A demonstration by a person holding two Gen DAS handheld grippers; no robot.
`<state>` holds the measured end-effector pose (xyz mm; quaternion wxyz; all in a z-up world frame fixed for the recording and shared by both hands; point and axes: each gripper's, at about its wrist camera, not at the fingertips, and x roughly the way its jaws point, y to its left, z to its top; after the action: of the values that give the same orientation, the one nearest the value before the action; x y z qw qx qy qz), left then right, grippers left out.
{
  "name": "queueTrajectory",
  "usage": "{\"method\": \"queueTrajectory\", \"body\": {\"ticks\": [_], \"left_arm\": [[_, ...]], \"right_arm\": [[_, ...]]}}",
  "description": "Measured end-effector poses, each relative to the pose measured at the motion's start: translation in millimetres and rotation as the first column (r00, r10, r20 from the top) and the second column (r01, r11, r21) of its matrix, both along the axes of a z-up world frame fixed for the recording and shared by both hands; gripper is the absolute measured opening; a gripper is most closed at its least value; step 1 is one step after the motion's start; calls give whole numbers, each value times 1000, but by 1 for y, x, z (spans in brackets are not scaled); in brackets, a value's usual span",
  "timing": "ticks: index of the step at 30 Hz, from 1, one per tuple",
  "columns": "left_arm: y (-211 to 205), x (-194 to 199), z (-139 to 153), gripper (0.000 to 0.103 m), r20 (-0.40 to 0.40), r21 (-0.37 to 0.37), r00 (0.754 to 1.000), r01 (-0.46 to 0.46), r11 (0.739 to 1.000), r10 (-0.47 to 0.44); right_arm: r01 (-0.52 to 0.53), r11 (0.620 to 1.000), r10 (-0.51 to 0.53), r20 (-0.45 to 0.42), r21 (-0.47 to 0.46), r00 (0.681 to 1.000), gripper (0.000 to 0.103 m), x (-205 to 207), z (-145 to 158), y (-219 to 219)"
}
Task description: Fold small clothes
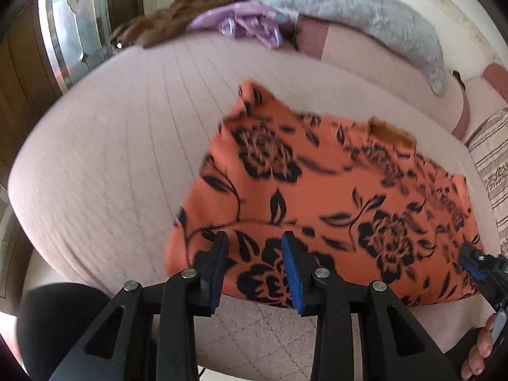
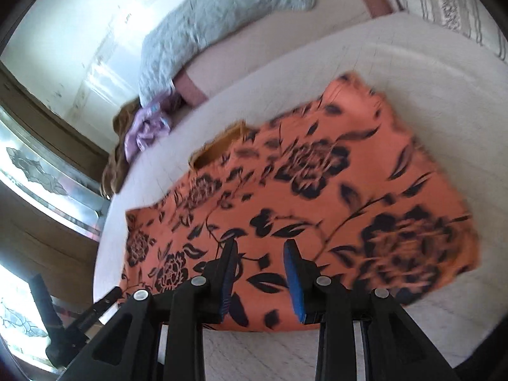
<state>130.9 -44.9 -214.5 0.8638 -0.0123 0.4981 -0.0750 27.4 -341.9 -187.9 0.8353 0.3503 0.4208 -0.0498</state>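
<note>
An orange garment with a dark flower print lies spread flat on the pale quilted mattress, its mustard neck opening at the far edge. My left gripper hovers over the garment's near hem, jaws apart, nothing pinched between the blue pads. My right gripper shows at the right hem. In the right wrist view the same garment fills the middle, and my right gripper stands open over its near edge with cloth only underneath. My left gripper pokes in at the lower left.
A grey quilted blanket, a bunch of purple clothes and a brown cloth lie along the far side. A striped pillow sits at the right. A person's fingers hold the right tool.
</note>
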Motion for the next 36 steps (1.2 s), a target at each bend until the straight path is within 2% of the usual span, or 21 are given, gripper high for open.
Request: {"method": "queueTrajectory", "body": {"ticks": [3, 6, 9, 12, 15, 18, 20, 21, 22, 28, 33, 36], "left_arm": [[-3, 0, -12, 35, 10, 38, 1000, 20, 999, -20], [-6, -1, -14, 37, 33, 51, 999, 37, 998, -39], [-5, 0, -16, 38, 45, 38, 998, 42, 998, -44], [-3, -1, -17, 39, 53, 30, 997, 48, 998, -50], [-3, -2, -17, 39, 67, 34, 996, 60, 998, -63], [-4, -2, -19, 40, 76, 36, 995, 68, 997, -71], [-3, -2, -19, 40, 81, 37, 994, 74, 997, -76], [-2, -3, -19, 40, 85, 39, 993, 77, 996, -80], [-3, -4, -19, 41, 89, 41, 992, 81, 996, -84], [-2, -3, -20, 42, 95, 35, 991, 88, 995, -91], [-3, -3, -20, 42, 97, 37, 991, 88, 995, -92], [-3, -3, -20, 43, 98, 41, 991, 89, 995, -93]], "right_arm": [[-36, 999, 32, -117, -30, 993, 34, 13, -21, 13], [-55, 996, 46, -130, -74, 990, 33, 16, -16, 17], [-66, 996, 61, -93, -57, 994, 33, 25, 0, 19], [-90, 992, 86, -45, -94, 995, 33, 42, 17, 28], [-132, 986, 129, -33, -103, 991, 33, 68, 21, 44], [-174, 981, 168, -65, -86, 984, 33, 92, 5, 58], [-196, 979, 185, -173, -51, 967, 33, 110, -26, 67], [-193, 979, 181, -175, -57, 968, 33, 113, -31, 69], [-190, 978, 177, -135, -89, 975, 33, 112, -29, 70], [-228, 970, 214, -149, -86, 965, 33, 101, -16, 70], [-218, 971, 208, -102, -96, 973, 33, 56, 11, 57], [-194, 976, 182, -115, -98, 976, 33, 30, 13, 47]]}}
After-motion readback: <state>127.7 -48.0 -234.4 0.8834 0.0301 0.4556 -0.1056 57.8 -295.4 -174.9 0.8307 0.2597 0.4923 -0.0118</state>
